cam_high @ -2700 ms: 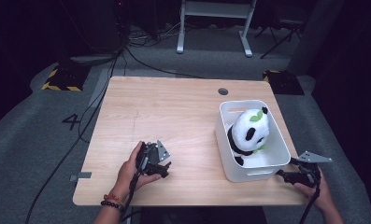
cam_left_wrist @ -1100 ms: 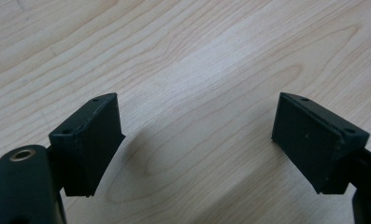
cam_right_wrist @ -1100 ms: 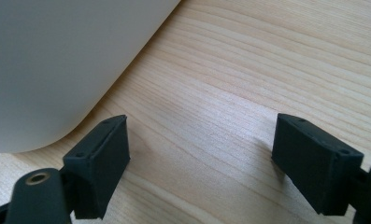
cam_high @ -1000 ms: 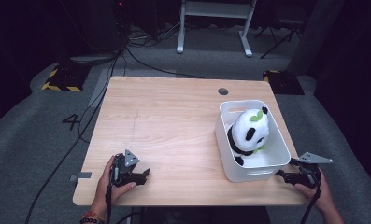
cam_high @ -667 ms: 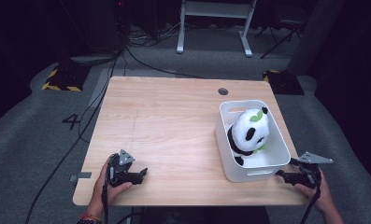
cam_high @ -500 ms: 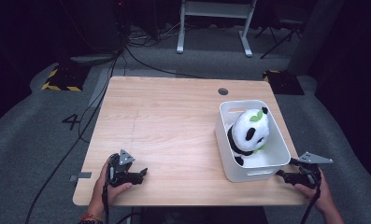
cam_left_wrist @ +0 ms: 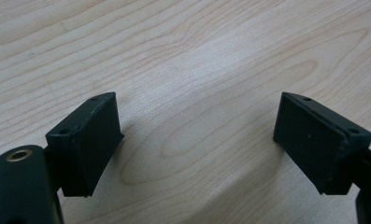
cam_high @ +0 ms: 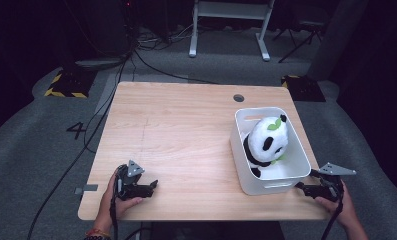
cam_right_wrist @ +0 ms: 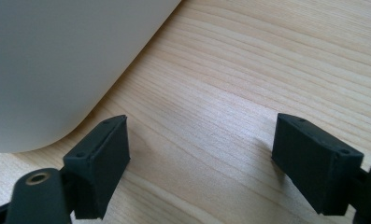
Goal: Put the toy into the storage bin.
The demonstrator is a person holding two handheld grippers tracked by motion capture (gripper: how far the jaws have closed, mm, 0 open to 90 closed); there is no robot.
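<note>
One panda toy [cam_high: 266, 145]; one bin [cam_high: 246, 152]; two grippers.

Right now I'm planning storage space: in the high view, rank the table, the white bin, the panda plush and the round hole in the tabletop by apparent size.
1. table
2. white bin
3. panda plush, sitting inside the bin
4. round hole
No close calls.

A "4" is marked on the floor [cam_high: 46, 150].

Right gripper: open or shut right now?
Open. In the right gripper view its jaws stand wide apart over bare table, nothing between them; the right gripper sits beside the white bin.
</note>
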